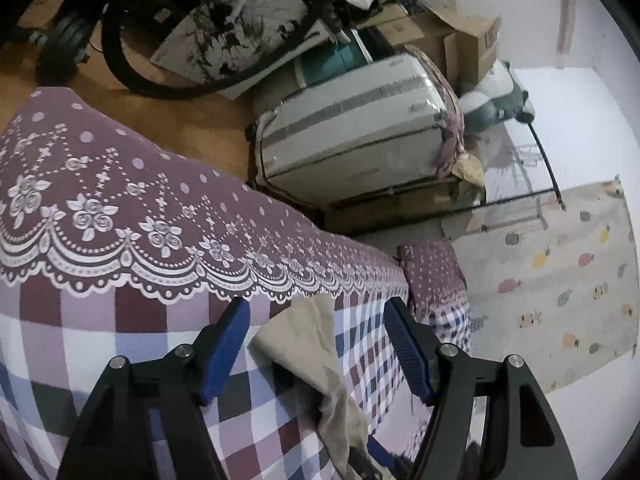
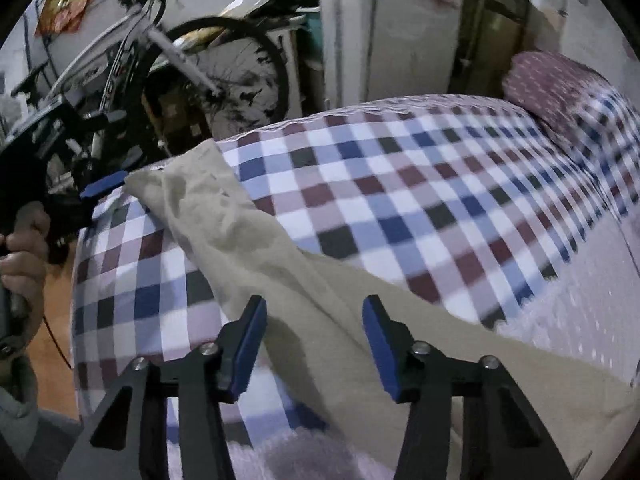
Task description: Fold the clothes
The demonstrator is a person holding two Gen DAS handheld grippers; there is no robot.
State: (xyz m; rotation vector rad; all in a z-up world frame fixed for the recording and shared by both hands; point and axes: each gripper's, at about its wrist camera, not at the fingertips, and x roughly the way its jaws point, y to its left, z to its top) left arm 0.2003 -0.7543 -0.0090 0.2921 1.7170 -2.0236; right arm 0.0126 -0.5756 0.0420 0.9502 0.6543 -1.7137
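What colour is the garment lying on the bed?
Plain beige garment, no pattern; clearest in the right wrist view.

One beige garment (image 2: 256, 240), one checked bed (image 2: 400, 184), one pillow (image 2: 560, 88), one bicycle (image 2: 160, 60), two hand-held grippers: left (image 1: 316, 344), right (image 2: 314, 344).

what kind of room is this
Probably a bedroom doubling as storage: a bed in a checked sheet with a matching pillow, a bicycle and a wrapped suitcase alongside.

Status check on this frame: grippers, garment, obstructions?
Left gripper open, right gripper open. Beige garment stretched across checked bedspread, unfolded, ungripped. Nothing in the way.
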